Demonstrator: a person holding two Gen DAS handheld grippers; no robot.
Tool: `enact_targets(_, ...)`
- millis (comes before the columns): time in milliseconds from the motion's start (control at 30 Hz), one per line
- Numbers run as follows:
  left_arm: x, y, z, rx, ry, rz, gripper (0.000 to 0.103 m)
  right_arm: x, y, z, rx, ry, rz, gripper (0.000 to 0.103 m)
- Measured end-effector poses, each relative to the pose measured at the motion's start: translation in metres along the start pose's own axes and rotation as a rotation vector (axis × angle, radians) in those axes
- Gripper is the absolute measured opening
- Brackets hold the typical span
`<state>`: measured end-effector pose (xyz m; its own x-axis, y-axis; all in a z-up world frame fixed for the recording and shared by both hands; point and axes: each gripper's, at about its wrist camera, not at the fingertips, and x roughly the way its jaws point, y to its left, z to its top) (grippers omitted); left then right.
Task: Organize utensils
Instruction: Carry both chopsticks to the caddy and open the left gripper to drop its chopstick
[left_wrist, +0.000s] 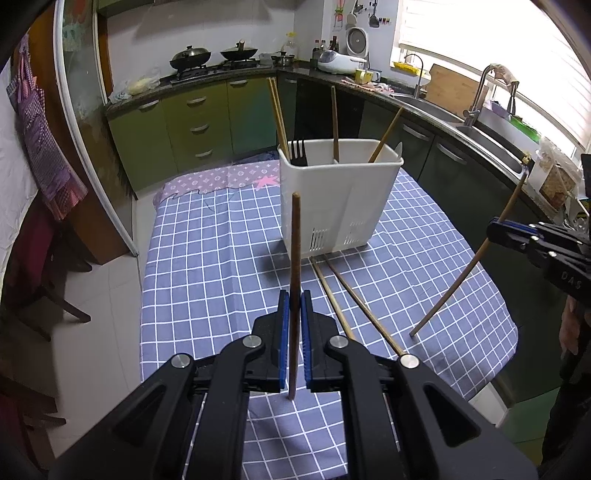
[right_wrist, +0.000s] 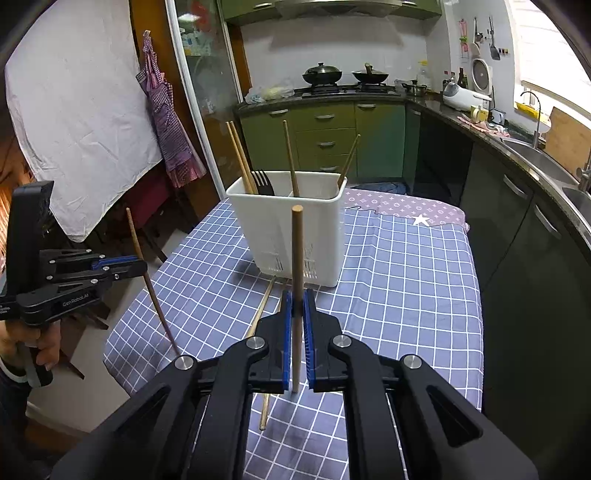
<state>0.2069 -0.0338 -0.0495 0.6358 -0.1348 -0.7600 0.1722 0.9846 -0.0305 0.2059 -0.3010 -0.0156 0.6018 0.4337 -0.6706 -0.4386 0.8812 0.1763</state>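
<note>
A white utensil holder (left_wrist: 338, 195) (right_wrist: 291, 229) stands on the checked tablecloth. It holds a black fork (left_wrist: 297, 152) (right_wrist: 263, 182) and several wooden chopsticks. My left gripper (left_wrist: 294, 302) (right_wrist: 142, 266) is shut on a dark brown chopstick (left_wrist: 295, 258) (right_wrist: 147, 273), held upright above the cloth in front of the holder. My right gripper (right_wrist: 297, 306) (left_wrist: 493, 229) is shut on a light wooden chopstick (right_wrist: 296, 258) (left_wrist: 465, 273), also upright. Two more chopsticks (left_wrist: 343, 295) (right_wrist: 264, 314) lie on the cloth just in front of the holder.
The table (left_wrist: 207, 258) (right_wrist: 406, 277) carries a blue checked cloth over a purple one. A green kitchen counter with a stove (left_wrist: 210, 62) and a sink (left_wrist: 480, 125) runs behind and to the right. An apron (right_wrist: 166, 122) hangs at the left.
</note>
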Motion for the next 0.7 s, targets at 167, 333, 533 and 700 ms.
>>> enact_targets(167,-0.007,-0.002,0.008,0.011,-0.018,-0.001,0.006,0.003,0.000,-0.002,-0.002,0.000,0.002,0.007)
enact_targets(333,-0.015,-0.006,0.026,0.018,-0.029,-0.018,0.006,0.004,0.001,-0.002,-0.005,0.001,0.004,0.007)
enact_targets(533,-0.037,-0.011,0.062,0.026,-0.075,-0.033,0.006,0.003,-0.002,-0.003,-0.002,-0.001,0.010,0.007)
enact_targets(700,-0.064,-0.017,0.111,0.032,-0.166,-0.043,0.006,0.005,-0.006,-0.003,0.004,-0.004,0.009,0.007)
